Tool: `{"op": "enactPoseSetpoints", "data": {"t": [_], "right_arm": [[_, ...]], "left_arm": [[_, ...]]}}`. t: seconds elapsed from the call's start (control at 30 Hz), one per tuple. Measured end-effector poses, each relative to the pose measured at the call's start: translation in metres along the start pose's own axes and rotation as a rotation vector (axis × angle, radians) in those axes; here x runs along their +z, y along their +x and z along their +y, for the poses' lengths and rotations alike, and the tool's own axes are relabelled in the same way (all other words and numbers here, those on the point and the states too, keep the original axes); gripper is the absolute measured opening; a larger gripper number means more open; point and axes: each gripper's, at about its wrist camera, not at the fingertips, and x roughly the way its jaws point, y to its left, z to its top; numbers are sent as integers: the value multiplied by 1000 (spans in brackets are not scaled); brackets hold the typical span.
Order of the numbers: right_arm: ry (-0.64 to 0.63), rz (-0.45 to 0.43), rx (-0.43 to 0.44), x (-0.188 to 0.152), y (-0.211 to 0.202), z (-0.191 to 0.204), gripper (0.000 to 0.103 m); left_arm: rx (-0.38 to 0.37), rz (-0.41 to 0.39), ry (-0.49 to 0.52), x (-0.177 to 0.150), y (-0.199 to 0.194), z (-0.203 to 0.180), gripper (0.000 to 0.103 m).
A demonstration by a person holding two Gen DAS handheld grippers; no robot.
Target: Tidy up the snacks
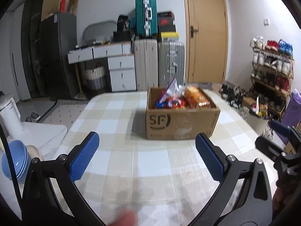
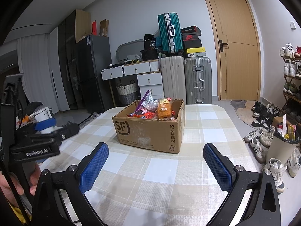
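Blue textured pads on both sets of fingers, spread wide, nothing between them. Left gripper and right gripper both held above the bench, short of the cardboard box, no contact with it.

Box upright near the middle of the checked cloth, flaps open, marked SF. Snacks inside, piled above the rim: an orange packet toward the right, a red packet low at the front, a purple-and-white bag standing tallest at the rear left.

Hazards, as judged from this position:
- Loose, crinkly packets, stacked unevenly. Likely to slip or drag a neighbour out if pinched at a corner only.
- Tall bag leaning on the others. Likely to topple over the rim if the packet below is pulled first.
- Light box on smooth cloth. Likely to slide or tip if a finger catches the front wall on entry.
- Two grippers close together, one visible at the edge of the other's view. Risk of collision over the narrow opening.
- Overly firm closing on the orange packet: risk of crushed contents.
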Motion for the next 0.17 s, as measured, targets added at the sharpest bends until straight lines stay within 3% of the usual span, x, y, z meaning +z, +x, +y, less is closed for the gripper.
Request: {"op": "enactPoseSetpoints", "data": {"t": [0.1, 0.17], "right_arm": [[1, 0, -1, 0, 0, 0, 102], [2, 1, -1, 0, 0, 0, 102]], "left_arm": [[-32, 67, -46, -4, 13, 7, 102], [-35, 63, -74, -6, 17, 13, 102]]}}
